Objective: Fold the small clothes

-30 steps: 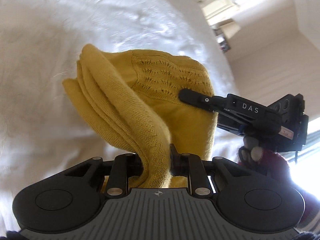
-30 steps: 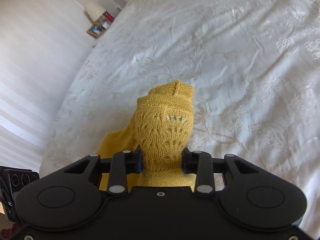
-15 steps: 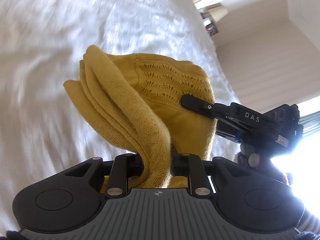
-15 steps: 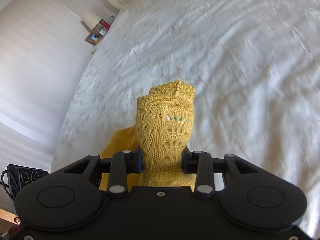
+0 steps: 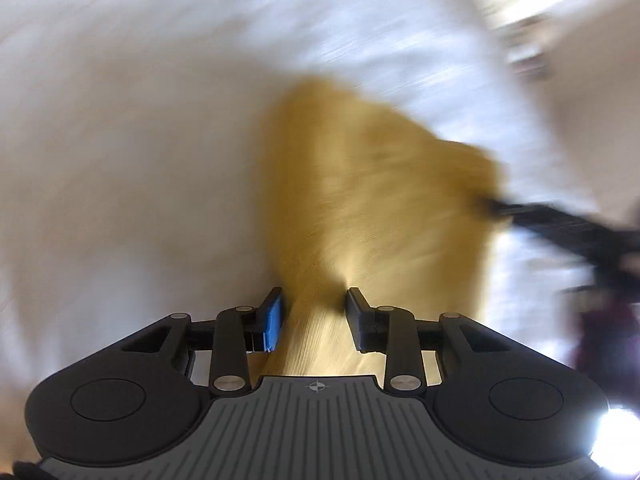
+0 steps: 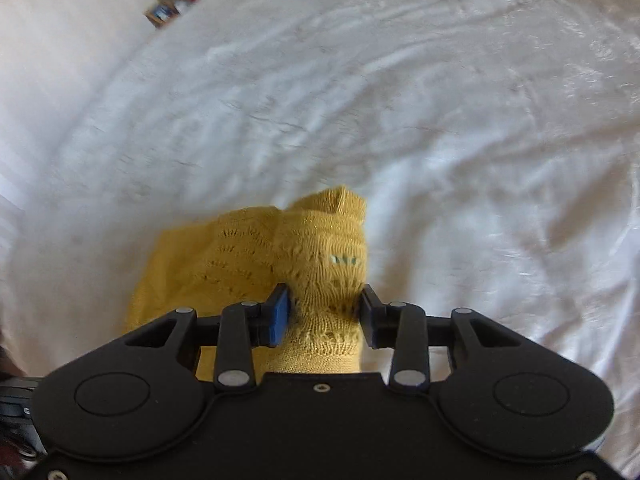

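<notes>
So I'm holding a gripper in each hand over the bed (image 6: 460, 128), working on this little yellow knit (image 6: 248, 256).

My left gripper (image 5: 313, 300) is sitting with its jaws parted a fair bit. The knit (image 5: 372, 200) is running up between them, but the pads aren't pinching it: there's a sliver of gap by the blue pad (image 5: 273, 322) and a clearer one on the other side. That whole view is smeared with motion blur, so I can't make out the stitch pattern or exactly how the fabric is lying, just a yellow mass spreading away from the jaws over the white cover (image 5: 120, 140).

My right gripper (image 6: 323, 304) is also spread partway, and here the lacy part of the knit is filling the space between the pads, touching both sides. Whether it's actually gripping or the fabric is just bunching there, I can't tell. A tiny pale tag (image 6: 343, 259) is showing on the knit just ahead of the jaws. The rest of the garment is fanning out to the left and lying on the cover.

Off to the right in the left view, the right gripper (image 5: 560, 228) is showing as a dark blurry streak touching the far edge of the knit.
</notes>
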`<state>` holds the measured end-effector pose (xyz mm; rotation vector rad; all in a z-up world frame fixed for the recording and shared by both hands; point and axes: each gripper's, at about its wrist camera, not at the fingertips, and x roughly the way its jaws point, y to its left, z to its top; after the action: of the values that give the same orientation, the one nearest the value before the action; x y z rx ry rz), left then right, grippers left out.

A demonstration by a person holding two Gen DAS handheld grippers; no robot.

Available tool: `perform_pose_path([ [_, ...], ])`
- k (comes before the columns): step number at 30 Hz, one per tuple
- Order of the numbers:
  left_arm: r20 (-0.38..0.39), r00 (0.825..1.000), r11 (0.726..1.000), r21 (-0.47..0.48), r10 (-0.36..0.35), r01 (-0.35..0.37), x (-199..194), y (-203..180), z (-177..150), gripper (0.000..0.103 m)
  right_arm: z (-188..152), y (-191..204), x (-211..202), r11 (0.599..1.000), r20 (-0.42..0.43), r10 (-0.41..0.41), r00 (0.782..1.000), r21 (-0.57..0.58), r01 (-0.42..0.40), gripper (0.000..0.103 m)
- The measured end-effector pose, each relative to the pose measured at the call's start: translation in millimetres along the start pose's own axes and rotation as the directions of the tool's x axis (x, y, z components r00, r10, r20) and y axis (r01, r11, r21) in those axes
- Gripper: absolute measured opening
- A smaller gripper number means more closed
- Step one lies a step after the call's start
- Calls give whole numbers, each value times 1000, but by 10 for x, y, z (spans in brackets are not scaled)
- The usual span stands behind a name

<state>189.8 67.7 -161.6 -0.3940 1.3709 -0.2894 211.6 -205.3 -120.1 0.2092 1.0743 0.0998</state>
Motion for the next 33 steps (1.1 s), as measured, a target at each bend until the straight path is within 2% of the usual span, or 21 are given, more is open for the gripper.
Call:
perform_pose_path([
  [1, -31, 1000, 998, -56, 3, -5, 96, 117, -36, 35, -17, -53, -8, 1000, 5, -13, 1000, 4, 12, 47],
  [3, 13, 999, 985, -170, -31, 33, 40, 244, -100, 35, -69, -141, -130, 999, 42, 29, 999, 21, -30, 47],
  [4, 36, 999, 984, -177, -26, 32, -27, 232, -117, 36, -103, -153, -199, 999, 62, 47, 997, 10, -48, 48],
  [6, 99, 995, 994, -110, 4, 7, -188, 112, -135, 41, -175, -138, -293, 997, 78, 72, 994, -22, -71, 54],
  [7, 133, 991, 998, -71, 8, 2, -250, 41, -129, 47, -218, -120, -324, 996, 72, 85, 994, -31, -83, 58],
  [11, 233, 972, 999, 48, -22, 11, -343, -246, -33, 67, -383, -54, -234, 996, 24, 73, 997, -61, -71, 61],
  [13, 270, 963, 997, 80, -22, 0, -256, -354, 114, 68, -465, -80, -107, 998, -26, 40, 999, -53, -42, 63],
  [15, 288, 957, 994, 98, 19, -49, -165, -416, 251, 71, -525, -145, 10, 999, -70, -2, 998, -40, -1, 68],
  [16, 285, 957, 992, 98, 54, -85, -91, -433, 335, 72, -536, -183, 43, 1000, -81, -12, 997, -25, 10, 72],
  [18, 254, 957, 982, 95, 137, -166, 18, -443, 442, 72, -514, -224, 35, 1000, -85, -17, 996, -2, 17, 74],
  [20, 202, 963, 976, 89, 177, -198, 112, -389, 537, 72, -460, -200, -47, 1000, -58, -22, 998, -2, 22, 74],
  [23, 188, 969, 979, 93, 160, -180, 127, -318, 599, 72, -351, -184, -161, 1000, 13, 13, 1000, 19, -13, 76],
  [25, 181, 971, 977, 114, 157, -179, 152, -306, 623, 73, -250, -192, -119, 1000, 22, -1, 1000, 26, 0, 77],
  [29, 153, 976, 980, 101, 154, -171, 241, -208, 668, 84, -52, -229, 195, 998, -61, -59, 996, 2, 60, 79],
  [32, 144, 980, 985, 87, 134, -148, 263, -128, 682, 87, -2, -276, 408, 995, -115, -96, 989, -16, 95, 93],
  [33, 142, 982, 986, 88, 128, -142, 274, -129, 697, 87, 10, -289, 420, 995, -112, -97, 989, -12, 96, 94],
])
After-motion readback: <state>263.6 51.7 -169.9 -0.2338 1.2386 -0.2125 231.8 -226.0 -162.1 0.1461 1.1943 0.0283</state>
